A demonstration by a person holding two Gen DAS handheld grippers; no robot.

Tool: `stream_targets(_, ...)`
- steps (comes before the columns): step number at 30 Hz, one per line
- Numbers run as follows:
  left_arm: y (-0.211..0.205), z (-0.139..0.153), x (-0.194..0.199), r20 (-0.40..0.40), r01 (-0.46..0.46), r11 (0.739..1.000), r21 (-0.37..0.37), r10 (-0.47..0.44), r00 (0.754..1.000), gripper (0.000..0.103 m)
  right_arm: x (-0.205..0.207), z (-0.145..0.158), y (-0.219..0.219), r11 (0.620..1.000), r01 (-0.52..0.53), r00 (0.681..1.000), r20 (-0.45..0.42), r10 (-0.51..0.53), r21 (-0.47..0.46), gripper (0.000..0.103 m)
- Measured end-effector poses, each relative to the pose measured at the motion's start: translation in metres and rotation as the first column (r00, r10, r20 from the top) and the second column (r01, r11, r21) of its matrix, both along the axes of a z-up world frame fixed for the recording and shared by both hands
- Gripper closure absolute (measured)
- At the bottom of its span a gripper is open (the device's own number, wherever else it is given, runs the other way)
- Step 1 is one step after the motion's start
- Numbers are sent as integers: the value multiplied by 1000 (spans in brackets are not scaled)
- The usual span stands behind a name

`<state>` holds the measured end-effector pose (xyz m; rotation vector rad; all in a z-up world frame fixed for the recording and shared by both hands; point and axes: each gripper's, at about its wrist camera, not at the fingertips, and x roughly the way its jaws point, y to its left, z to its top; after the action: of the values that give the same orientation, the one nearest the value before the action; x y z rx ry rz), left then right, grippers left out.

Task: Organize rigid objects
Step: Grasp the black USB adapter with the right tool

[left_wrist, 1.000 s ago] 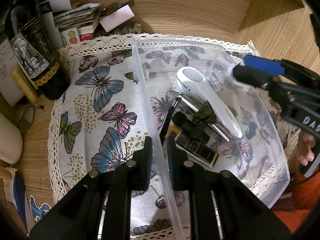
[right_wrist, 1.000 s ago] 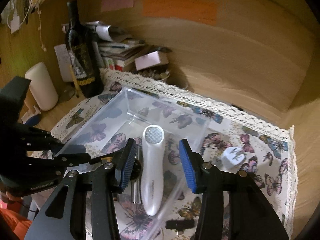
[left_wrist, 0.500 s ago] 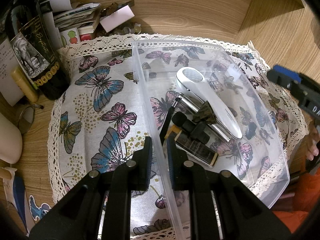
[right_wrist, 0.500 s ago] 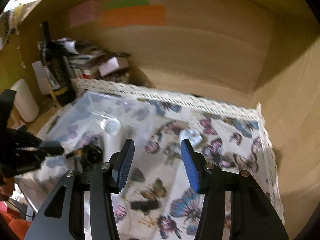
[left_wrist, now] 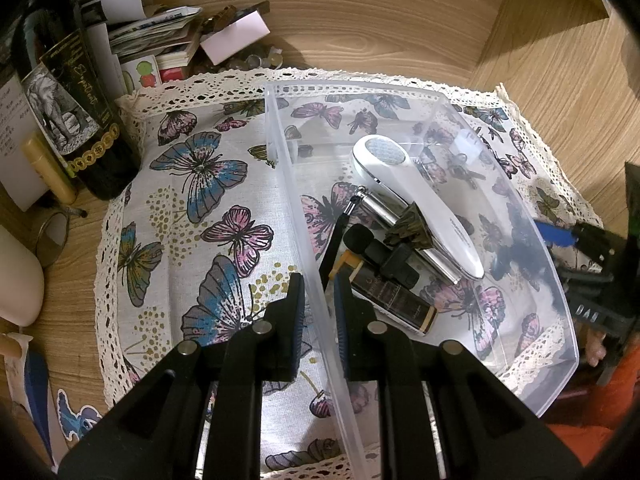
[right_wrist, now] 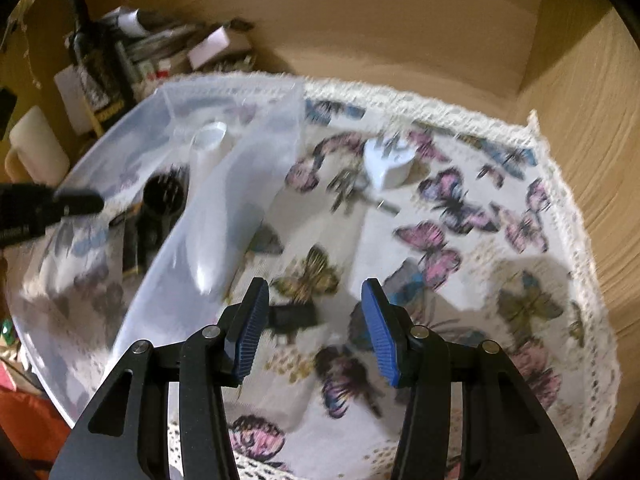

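A clear plastic bin (left_wrist: 472, 128) sits on the butterfly cloth (left_wrist: 208, 216). It holds a white handheld device (left_wrist: 420, 204), a silver tube (left_wrist: 380, 210), a black clip microphone (left_wrist: 384, 254) and a dark gold-capped tube (left_wrist: 392, 300). My left gripper (left_wrist: 318, 310) is shut on the bin's left wall. My right gripper (right_wrist: 316, 328) is open and empty, low over the cloth to the right of the bin (right_wrist: 224, 200). A small black object (right_wrist: 294, 316) lies between its fingertips. A white plug adapter (right_wrist: 386, 164) lies further back.
A wine bottle (left_wrist: 76, 120), stacked papers and boxes (left_wrist: 168, 40) and a white cylinder (left_wrist: 16, 276) stand at the left and back. Wooden walls close the back and right. The right wrist view is blurred by motion.
My right gripper has moved from above the bin to the right and down over the cloth, now around the small black object. The left gripper has not moved.
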<state>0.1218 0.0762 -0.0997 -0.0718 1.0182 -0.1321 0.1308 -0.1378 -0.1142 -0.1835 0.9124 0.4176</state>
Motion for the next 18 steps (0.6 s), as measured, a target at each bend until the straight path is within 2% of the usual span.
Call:
stream_targets(7, 2, 0, 0, 0, 2, 1000, 0, -2, 1000, 88, -5, -10, 9, 999, -42, 999, -21, 41, -29, 58)
stream_targets(11, 2, 0, 0, 1, 3, 1000, 2, -3, 1000, 88, -1, -14, 6, 999, -44, 998, -45, 44, 2, 58)
stream_targets(15, 2, 0, 0, 1, 2, 1000, 1, -2, 1000, 88, -1, -14, 5, 999, -44, 998, -37, 44, 5, 58)
stream_targets(18, 2, 0, 0, 0, 3, 1000, 1, -3, 1000, 88, 1, -13, 3, 999, -1, 1000, -7, 1, -39, 59)
